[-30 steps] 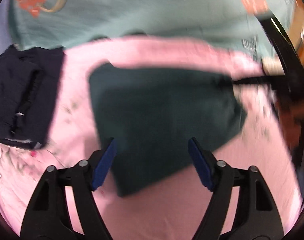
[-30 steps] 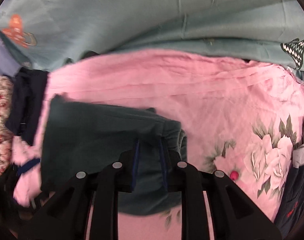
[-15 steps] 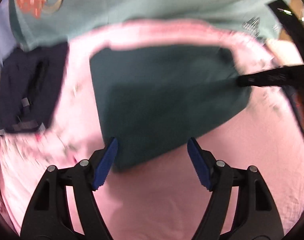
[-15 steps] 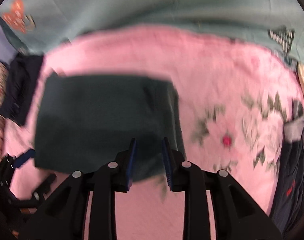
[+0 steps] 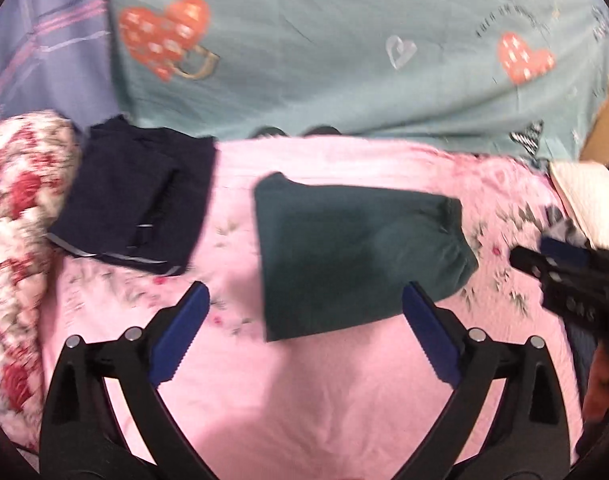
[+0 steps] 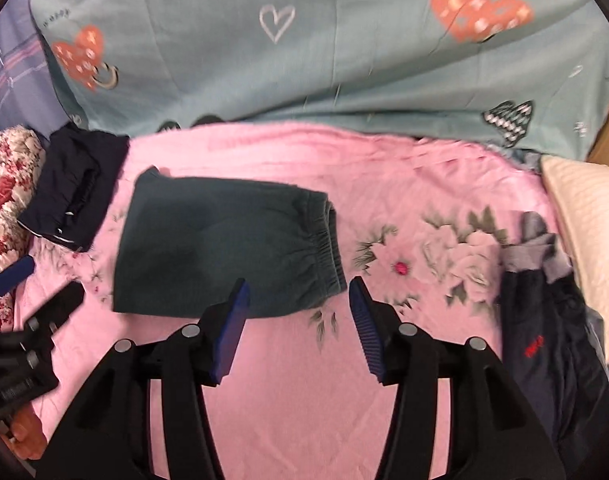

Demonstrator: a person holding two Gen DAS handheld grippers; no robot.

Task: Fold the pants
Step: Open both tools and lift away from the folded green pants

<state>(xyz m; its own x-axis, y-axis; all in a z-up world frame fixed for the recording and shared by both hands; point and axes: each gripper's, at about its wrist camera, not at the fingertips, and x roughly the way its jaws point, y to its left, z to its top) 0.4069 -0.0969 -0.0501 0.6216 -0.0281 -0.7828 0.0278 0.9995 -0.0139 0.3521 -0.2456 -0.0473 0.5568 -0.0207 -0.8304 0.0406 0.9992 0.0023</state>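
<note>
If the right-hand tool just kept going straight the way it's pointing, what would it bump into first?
Probably the folded dark green pants, near the elastic waistband end, lying on the pink sheet. The right tool is opening, with nothing between its fingers. Depth is unclear, so it might land on the sheet just short of them.

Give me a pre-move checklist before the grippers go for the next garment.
1. Green pants folded into a compact rectangle on the pink sheet: ok.
2. Left gripper clear of the green pants, jaws opening, nothing between them: ok.
3. Right gripper clear as well, jaws opening, nothing held: ok.
4. Folded navy garment lies apart from the green pants, pink sheet showing between them: ok.
5. Unfolded navy pants bunched at the right edge, partly out of view; how they lie: cannot tell.
6. The two grippers stand apart: ok.
</note>
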